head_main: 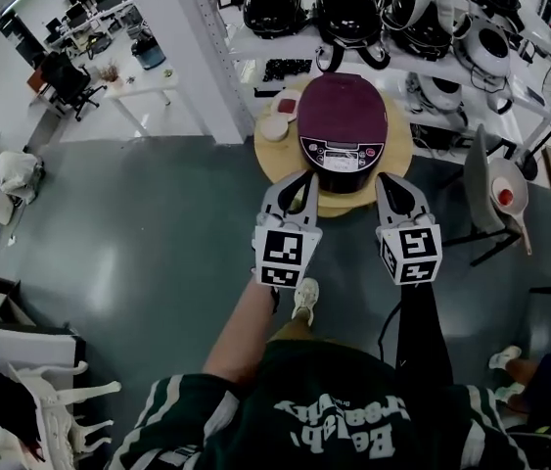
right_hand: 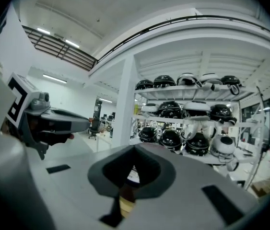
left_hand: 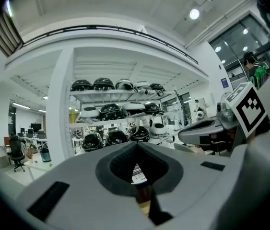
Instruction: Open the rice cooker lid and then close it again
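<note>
Maroon and with its lid down, the rice cooker (head_main: pixel 342 123) stands on a round wooden table (head_main: pixel 400 145), its control panel facing the person. Two small white dishes (head_main: pixel 279 116) sit on the table just beside the cooker, on its left in the head view.

Both grippers are held out level in front of the person, side by side and apart from each other. The left gripper (head_main: pixel 305 177) points at the cooker's front left corner and the right gripper (head_main: pixel 384 179) at its front right corner. From the head view I cannot tell whether the tips touch the cooker's body.

The left gripper view shows that gripper's jaws fully together with nothing between them. Only a sliver of the cooker's panel shows past the tips. The right gripper view shows the same: jaws pressed together and empty.

Behind the table stands a white metal rack (head_main: pixel 214 57). Its shelves are crowded with other rice cookers (head_main: pixel 348 8), black ones and white ones. The floor (head_main: pixel 138 243) is grey and glossy.
</note>
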A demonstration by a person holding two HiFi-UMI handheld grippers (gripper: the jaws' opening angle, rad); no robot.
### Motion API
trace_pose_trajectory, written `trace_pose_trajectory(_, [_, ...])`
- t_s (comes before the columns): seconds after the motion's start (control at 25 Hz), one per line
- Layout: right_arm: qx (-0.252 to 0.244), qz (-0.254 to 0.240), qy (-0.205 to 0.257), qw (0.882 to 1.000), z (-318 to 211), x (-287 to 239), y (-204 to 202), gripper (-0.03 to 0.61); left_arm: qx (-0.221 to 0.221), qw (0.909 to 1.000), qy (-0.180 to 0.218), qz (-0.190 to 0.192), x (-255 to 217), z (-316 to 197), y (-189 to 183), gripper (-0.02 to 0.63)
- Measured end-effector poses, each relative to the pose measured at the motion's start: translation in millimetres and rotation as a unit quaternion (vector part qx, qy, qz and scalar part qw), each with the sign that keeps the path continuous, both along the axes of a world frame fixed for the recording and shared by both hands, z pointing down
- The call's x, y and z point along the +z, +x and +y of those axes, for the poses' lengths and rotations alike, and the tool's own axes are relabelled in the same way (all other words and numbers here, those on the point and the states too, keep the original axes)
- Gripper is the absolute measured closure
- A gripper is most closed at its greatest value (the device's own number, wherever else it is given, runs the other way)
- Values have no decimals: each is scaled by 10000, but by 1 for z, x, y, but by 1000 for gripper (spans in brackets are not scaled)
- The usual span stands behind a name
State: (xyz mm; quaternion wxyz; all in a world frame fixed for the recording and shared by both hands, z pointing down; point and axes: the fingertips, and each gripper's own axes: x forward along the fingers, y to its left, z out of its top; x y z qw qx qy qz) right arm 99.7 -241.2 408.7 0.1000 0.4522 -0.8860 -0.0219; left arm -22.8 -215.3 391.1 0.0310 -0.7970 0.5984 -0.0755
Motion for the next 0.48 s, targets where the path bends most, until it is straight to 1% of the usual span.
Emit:
trace_pose_trajectory(0.16, [97, 155, -348, 9992, -49, 15, -18, 574, 331, 9994, -84, -14, 10, -52, -2, 615])
trace_pose_trajectory(0.36, [308, 561, -830, 9945, -98, 47, -37, 574, 650, 9968, -422, -206, 38, -101, -6, 615])
trace_pose_trajectory(0.48, [244, 582, -1072, 9922, -116, 63, -49, 574, 852, 9951, -492, -120, 52, -124, -7, 615])
